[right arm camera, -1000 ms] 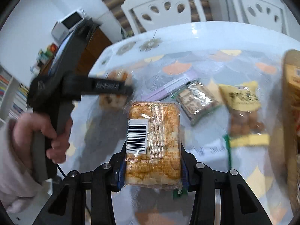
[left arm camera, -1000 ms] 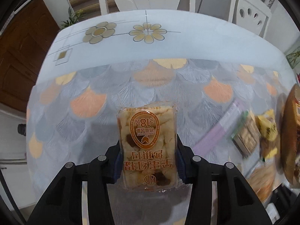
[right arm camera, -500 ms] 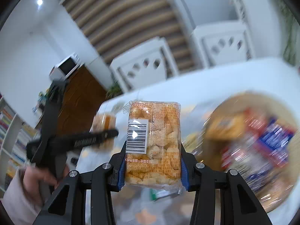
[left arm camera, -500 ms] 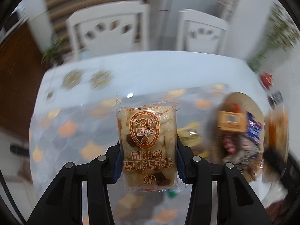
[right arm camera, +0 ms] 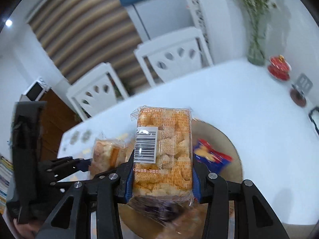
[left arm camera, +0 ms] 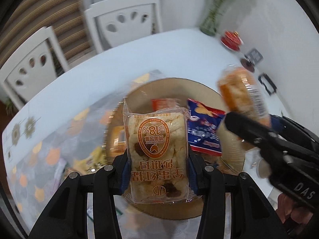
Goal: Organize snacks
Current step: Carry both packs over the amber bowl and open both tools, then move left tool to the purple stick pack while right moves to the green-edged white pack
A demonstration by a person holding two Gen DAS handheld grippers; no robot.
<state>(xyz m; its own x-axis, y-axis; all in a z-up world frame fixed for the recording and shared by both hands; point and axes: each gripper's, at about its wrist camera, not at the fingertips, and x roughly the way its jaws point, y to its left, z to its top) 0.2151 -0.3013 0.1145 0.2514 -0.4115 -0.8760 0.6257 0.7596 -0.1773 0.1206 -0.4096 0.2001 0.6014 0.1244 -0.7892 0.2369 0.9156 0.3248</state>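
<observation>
Left tool: your left tool (left arm camera: 157,171) pinches a clear-wrapped pale puffed-rice cake with an orange oval label (left arm camera: 156,151) between its blue pads, the pack standing upright and clear of the bench.
Right tool: your right tool (right arm camera: 162,176) clamps a second clear-wrapped golden puffed cake with a white barcode sticker (right arm camera: 163,153) the same way; in the left view it shows at the right edge (left arm camera: 242,93).
Tools together: side by side, each visible to the other; your left tool (right arm camera: 79,164) appears at the left of the right view, its cake (right arm camera: 108,153) just beside the barcode pack.
Basket: both packs hang over a round tan woven basket (left arm camera: 211,91), (right arm camera: 231,145).
In the basket: a blue and red snack bag (left arm camera: 203,131), (right arm camera: 211,157), with an orange packet (left arm camera: 163,103) beside it.
Bench: white bench (right arm camera: 229,91) under the basket, a scalloped grey and orange mat (left arm camera: 45,153) on its left.
Far side: two white cut-out chairs (right arm camera: 171,55) behind the bench; a glass vase of green stems (right arm camera: 256,47) and a red dish (right arm camera: 279,67) at the far right corner.
</observation>
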